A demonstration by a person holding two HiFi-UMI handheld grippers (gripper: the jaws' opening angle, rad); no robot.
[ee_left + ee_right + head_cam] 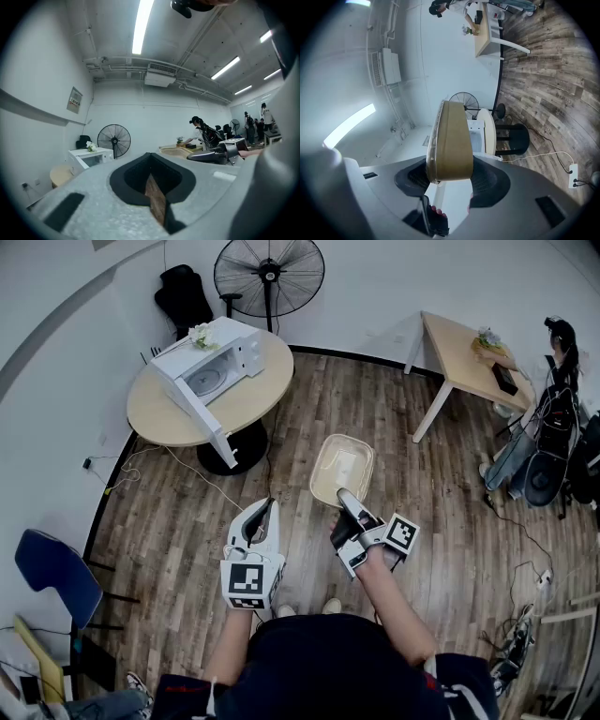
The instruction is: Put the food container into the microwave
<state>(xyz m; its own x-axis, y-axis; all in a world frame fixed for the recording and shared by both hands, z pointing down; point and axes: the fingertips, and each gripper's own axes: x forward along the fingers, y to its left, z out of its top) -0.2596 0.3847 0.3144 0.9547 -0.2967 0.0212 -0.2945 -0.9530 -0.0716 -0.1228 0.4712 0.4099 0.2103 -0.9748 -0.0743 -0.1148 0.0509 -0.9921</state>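
Observation:
A beige food container (342,470) with a clear lid hangs over the wood floor, gripped at its near edge by my right gripper (345,501), which is shut on it. In the right gripper view the container (450,140) stands between the jaws and hides part of the microwave (480,136) beyond. The white microwave (211,367) sits on a round table (159,423) at the far left, its door swung open. My left gripper (262,517) is held level beside the right one, jaws together, holding nothing. The left gripper view shows the microwave (91,157) and the container (176,151).
A standing fan (269,277) and a black chair (183,296) are behind the round table. At the far right a person (562,343) is at a rectangular table (459,352). A blue chair (52,573) is at the near left. Cables (187,470) trail over the floor.

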